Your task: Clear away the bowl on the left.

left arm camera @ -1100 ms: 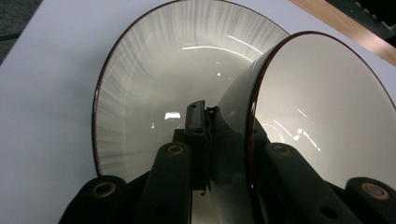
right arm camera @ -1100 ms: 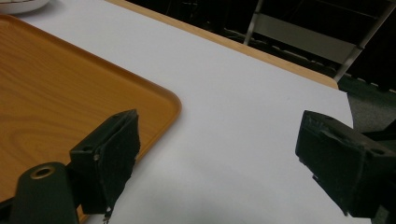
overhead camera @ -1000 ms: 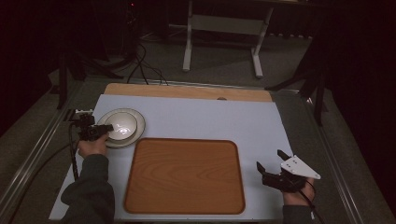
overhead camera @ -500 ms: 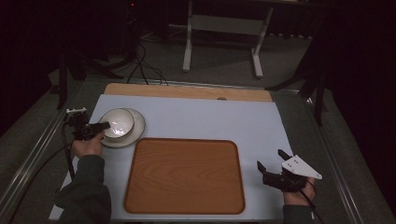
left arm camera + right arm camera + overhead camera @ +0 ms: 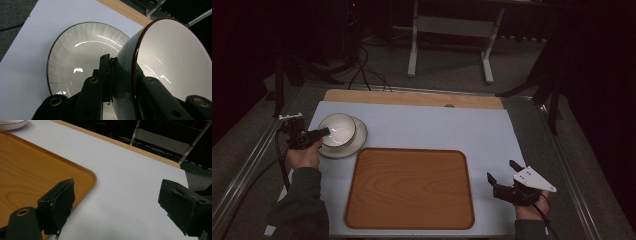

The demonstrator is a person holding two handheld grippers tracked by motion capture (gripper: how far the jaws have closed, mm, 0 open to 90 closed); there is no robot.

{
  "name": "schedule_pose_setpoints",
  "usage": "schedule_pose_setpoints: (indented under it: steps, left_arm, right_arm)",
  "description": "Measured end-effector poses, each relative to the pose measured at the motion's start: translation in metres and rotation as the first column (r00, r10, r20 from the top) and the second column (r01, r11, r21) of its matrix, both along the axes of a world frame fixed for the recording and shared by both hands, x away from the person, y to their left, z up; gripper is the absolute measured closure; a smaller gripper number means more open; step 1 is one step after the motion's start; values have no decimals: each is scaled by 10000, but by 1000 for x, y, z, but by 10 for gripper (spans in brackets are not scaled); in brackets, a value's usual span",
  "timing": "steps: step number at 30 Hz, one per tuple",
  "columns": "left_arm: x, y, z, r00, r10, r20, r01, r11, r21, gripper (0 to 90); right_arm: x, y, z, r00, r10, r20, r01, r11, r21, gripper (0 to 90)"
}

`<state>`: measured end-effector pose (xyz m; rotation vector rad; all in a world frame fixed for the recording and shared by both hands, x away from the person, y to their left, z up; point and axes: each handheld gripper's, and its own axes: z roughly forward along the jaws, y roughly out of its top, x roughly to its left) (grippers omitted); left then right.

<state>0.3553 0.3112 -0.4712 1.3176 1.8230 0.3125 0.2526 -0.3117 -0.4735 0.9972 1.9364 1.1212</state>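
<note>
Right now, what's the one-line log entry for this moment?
left claw: shut on bowl rim, bowl tilted over plate | right claw: open, idle | tray: bare

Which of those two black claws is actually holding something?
The left claw, pinching the white bowl's rim above the plate. The right claw gapes open beside the tray.

Since the earlier frames, my left gripper (image 5: pixel 323 132), now clamped on the rim of the bowl (image 5: pixel 338 129), raises that bowl off the plate (image 5: pixel 357 141) and tilts it, its wall pinched between the jaws.
</note>
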Motion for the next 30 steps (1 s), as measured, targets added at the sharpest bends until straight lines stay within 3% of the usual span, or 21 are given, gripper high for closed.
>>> schedule_pose_setpoints:
  steps: [16, 30]
  left_arm:
    - [-11, -5, 13, 9980, -463, 428, 458, 9989, 117, 797]
    - [-26, -17, 24, 9919, -959, 830, 939, 9952, 276, 797]
  right_arm:
    - [0, 0, 0, 10000, -8, -12, 8, 10000, 8, 133]
    - [0, 0, 0, 10000, -24, 42, 24, 10000, 3, 133]
